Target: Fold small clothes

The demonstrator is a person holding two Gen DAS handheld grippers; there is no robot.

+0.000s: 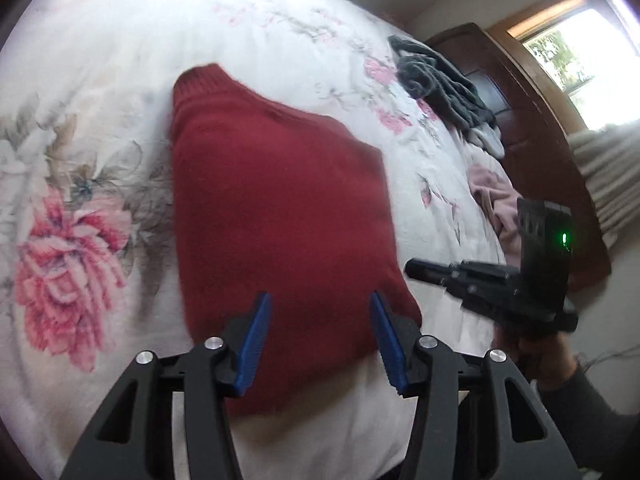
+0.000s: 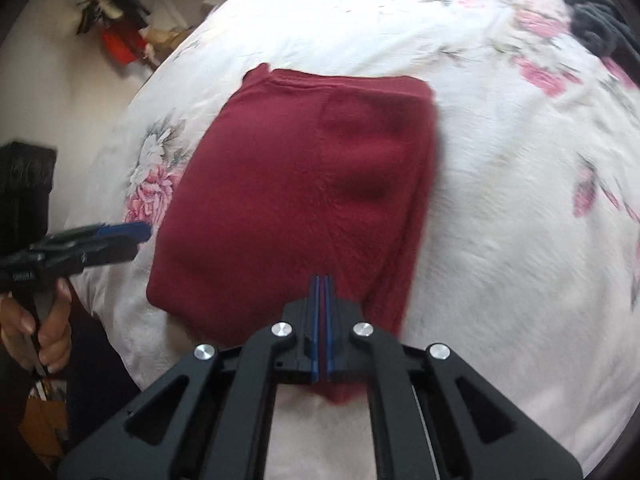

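A: Red sweater (image 1: 280, 216) is being seen lying folded on the flowered bedspread (image 1: 80, 80), ribbed hem pointing away from the cameras, near edge close to both tools

B: Left gripper (image 1: 320, 312) — how are the fingers being held?

A: They are being held well apart above the sweater's near edge, blue pads (image 1: 256, 344) showing, nothing between them. In the right wrist view that tool is being gripped by a hand (image 2: 40, 320) just beside the sweater's left side

B: And the right gripper (image 2: 322, 280)?

A: Its fingers are being pressed together, with a thin strip of red showing between the pads; the sweater's near edge is being pinched there

B: Anything else being noted on the bed?

A: A dark grey garment (image 1: 440, 84) and a pink garment (image 1: 496, 196) are being left in heaps toward the far right, well apart from the sweater, near a dark wooden headboard (image 1: 520, 128)
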